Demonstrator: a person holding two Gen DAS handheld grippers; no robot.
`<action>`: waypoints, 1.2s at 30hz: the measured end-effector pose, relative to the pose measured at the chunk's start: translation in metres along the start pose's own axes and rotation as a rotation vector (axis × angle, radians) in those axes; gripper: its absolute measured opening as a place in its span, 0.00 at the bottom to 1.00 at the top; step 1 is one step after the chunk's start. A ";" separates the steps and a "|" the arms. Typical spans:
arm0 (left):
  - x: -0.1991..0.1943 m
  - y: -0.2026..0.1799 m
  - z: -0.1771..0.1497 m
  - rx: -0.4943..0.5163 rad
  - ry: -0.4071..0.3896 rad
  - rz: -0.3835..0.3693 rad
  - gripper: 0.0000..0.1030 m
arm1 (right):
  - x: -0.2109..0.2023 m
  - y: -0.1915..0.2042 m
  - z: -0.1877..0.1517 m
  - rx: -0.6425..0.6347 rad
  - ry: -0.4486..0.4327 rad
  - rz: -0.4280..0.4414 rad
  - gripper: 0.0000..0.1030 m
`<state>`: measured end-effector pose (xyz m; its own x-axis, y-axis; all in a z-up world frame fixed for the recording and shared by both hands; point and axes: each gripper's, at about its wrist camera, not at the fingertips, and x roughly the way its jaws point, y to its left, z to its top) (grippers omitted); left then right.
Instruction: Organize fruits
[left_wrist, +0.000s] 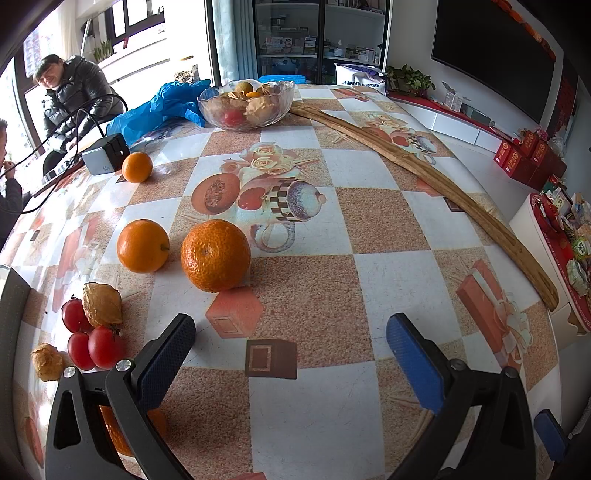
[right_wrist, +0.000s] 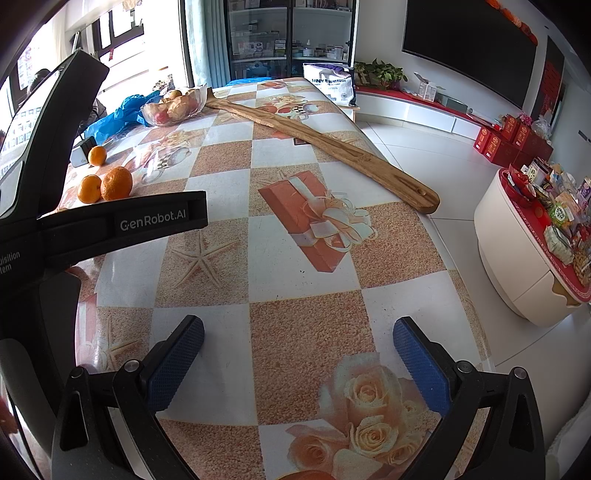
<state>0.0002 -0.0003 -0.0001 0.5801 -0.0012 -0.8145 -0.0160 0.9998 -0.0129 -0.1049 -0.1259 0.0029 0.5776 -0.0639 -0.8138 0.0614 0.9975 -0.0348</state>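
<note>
Fingers spread wide on both the left gripper (left_wrist: 291, 332) and right gripper (right_wrist: 297, 336), nothing held. Nearest orange (left_wrist: 215, 255) sits stem-dimple up, basically round, bowl (left_wrist: 246, 105) far back.

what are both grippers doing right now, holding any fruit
Left gripper: open, holding nothing, above the table short of the big orange.
Right gripper: open, holding nothing, over bare tablecloth.
</note>
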 end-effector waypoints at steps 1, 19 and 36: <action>0.000 0.000 0.000 0.000 0.000 0.000 1.00 | 0.000 0.000 0.000 0.000 0.000 0.000 1.00; 0.000 0.000 -0.001 0.002 0.000 0.002 1.00 | 0.000 0.000 0.000 0.000 -0.001 -0.001 1.00; -0.107 0.085 -0.002 0.026 -0.251 0.026 1.00 | 0.000 0.000 0.000 0.000 -0.001 -0.001 1.00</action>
<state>-0.0654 0.0846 0.0850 0.7638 0.0267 -0.6449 -0.0148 0.9996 0.0239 -0.1050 -0.1260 0.0025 0.5785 -0.0647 -0.8131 0.0618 0.9975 -0.0353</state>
